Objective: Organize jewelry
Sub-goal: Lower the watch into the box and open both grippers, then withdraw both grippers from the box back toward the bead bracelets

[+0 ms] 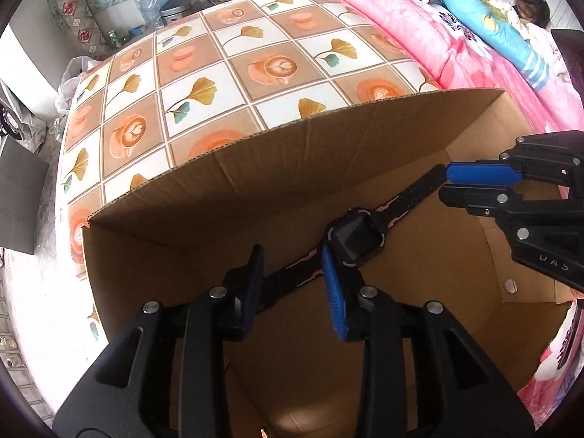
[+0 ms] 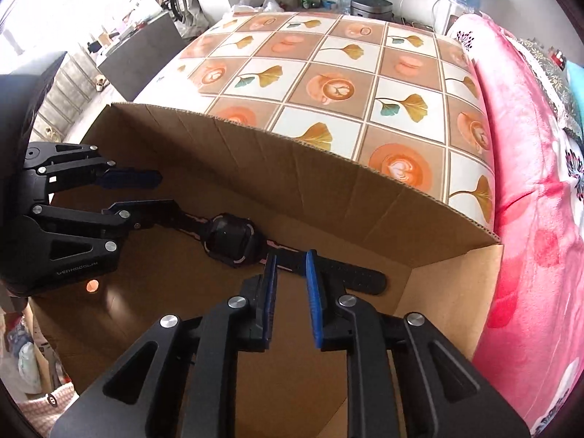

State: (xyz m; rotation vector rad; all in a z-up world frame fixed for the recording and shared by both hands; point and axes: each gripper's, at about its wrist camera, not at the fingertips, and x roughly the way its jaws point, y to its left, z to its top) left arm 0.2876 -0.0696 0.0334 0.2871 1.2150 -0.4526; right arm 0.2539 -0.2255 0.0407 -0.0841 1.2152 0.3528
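Patterned tabletop backs a cardboard box; inside, the smartwatch lies stretched out, its strap running between the left claw, whose jaws stand apart, seemingly letting go.

From the right wrist, the right claw straddles the other strap end, slightly parted, apparently not pinching.

Patterned table — cardboard box on it
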